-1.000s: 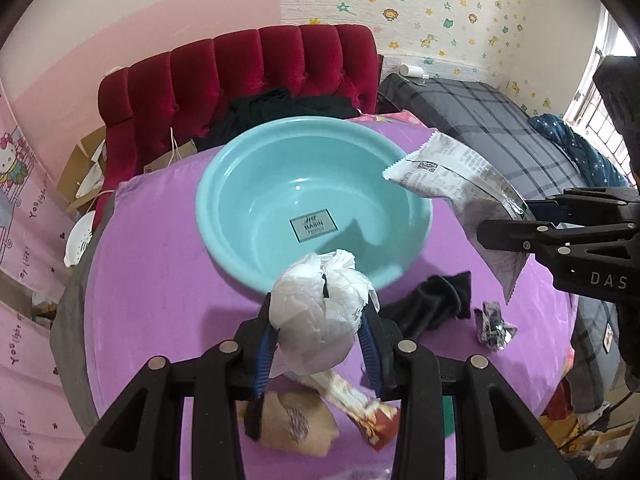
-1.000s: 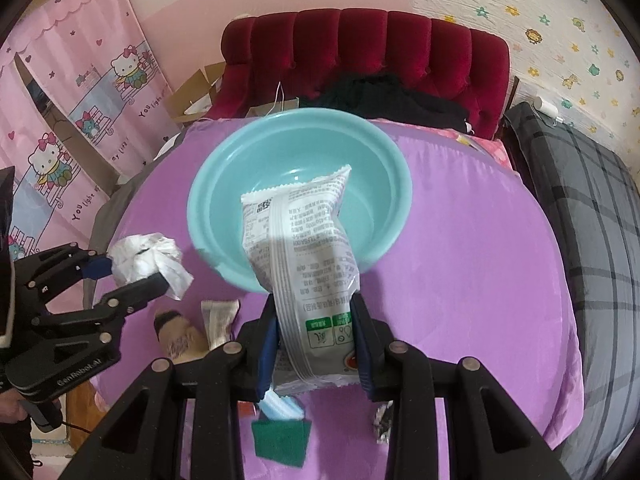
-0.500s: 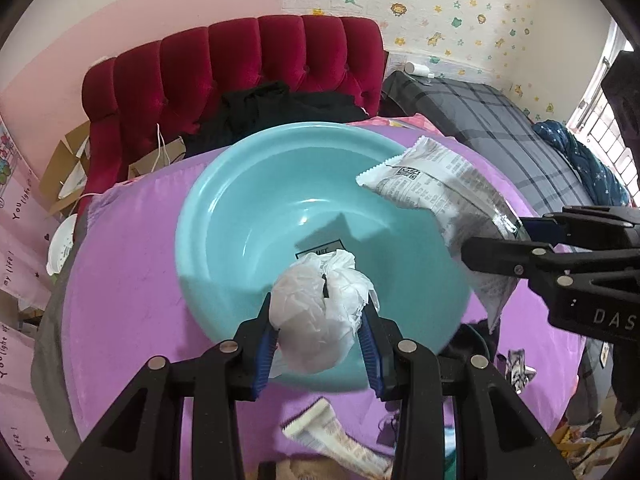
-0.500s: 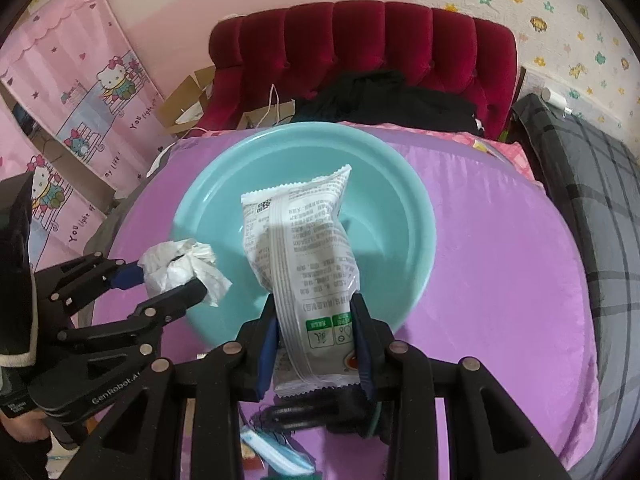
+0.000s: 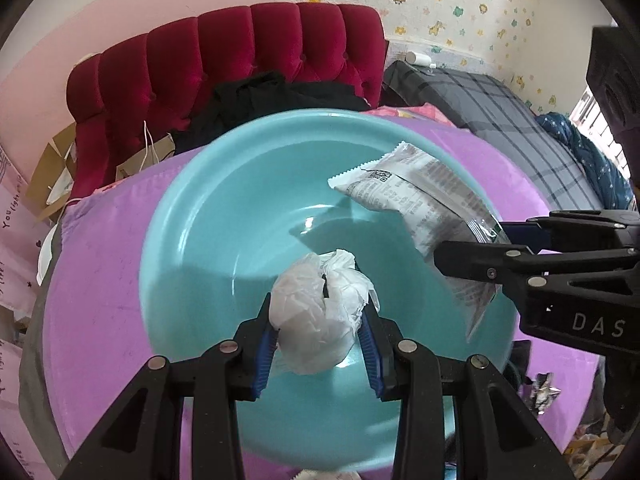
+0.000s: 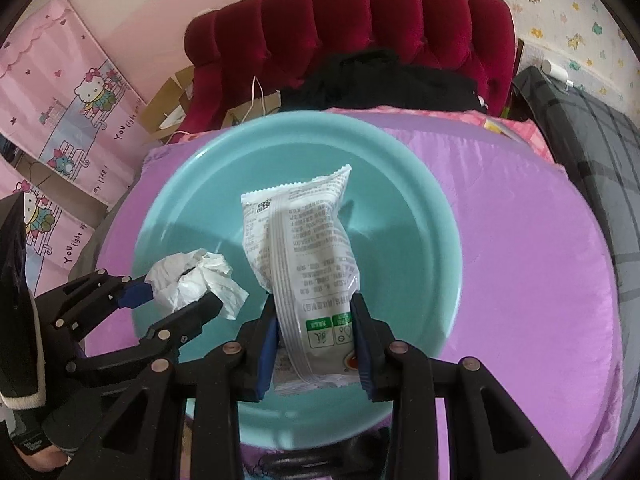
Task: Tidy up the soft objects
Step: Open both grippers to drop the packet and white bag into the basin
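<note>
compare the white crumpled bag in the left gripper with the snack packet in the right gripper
The crumpled bag is a plain white, wrinkled ball; the snack packet is a long, flat pouch with printed text and zigzag ends. The bag barely sticks out of the left gripper; the packet reaches well beyond the right gripper. Both are clamped above the teal basin.

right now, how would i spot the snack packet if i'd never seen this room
Find the big teal basin on the purple-covered table. Two things hang over it: the snack packet is the flat, printed white pouch clamped in the right hand-held gripper, unlike the crumpled white plastic bag in the left hand-held gripper.
</note>
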`<state>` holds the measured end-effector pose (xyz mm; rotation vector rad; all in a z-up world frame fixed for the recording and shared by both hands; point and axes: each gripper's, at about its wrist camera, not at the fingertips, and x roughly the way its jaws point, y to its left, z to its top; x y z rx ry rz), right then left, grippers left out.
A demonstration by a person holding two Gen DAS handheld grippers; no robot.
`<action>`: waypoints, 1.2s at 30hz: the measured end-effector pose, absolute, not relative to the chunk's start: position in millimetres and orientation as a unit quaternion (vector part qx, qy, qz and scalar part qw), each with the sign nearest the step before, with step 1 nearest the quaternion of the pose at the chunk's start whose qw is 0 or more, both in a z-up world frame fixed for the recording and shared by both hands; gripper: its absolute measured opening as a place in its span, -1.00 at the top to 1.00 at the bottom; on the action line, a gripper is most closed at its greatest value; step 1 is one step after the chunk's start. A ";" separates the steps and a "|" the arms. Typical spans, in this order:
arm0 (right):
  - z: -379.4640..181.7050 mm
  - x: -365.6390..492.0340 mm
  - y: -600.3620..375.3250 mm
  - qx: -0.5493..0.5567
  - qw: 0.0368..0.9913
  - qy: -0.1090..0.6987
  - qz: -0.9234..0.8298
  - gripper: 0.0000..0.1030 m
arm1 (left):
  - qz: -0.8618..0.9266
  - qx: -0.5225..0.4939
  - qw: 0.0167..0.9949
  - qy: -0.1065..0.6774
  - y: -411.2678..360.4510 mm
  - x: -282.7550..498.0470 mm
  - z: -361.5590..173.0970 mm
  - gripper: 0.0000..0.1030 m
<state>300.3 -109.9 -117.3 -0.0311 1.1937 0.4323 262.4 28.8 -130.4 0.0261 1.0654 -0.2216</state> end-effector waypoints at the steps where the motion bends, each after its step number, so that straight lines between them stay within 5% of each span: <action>1: -120.9 302.6 -109.8 -0.012 0.804 0.560 0.201 0.30 | -0.107 0.018 0.854 0.508 27.8 264.1 -134.9 0.19; 12: -149.2 317.8 -103.6 0.000 0.792 0.579 0.192 0.30 | -0.095 0.022 0.842 0.530 26.5 273.9 -160.0 0.17; 17: -150.6 320.9 -100.6 -0.002 0.792 0.579 0.194 0.22 | -0.094 0.024 0.841 0.532 23.9 274.9 -157.8 0.00; 22: -143.5 321.0 -102.6 -0.003 0.800 0.569 0.193 -0.16 | -0.071 0.020 0.850 0.521 27.8 275.3 -149.1 -1.00; 28: -127.0 314.6 -103.8 -0.019 0.815 0.549 0.185 -0.99 | -0.049 0.033 0.864 0.501 29.9 266.1 -135.4 -1.00; 36: -107.4 294.6 -114.5 -0.027 0.830 0.528 0.178 -1.00 | -0.040 0.028 0.864 0.501 30.7 243.7 -117.7 -1.00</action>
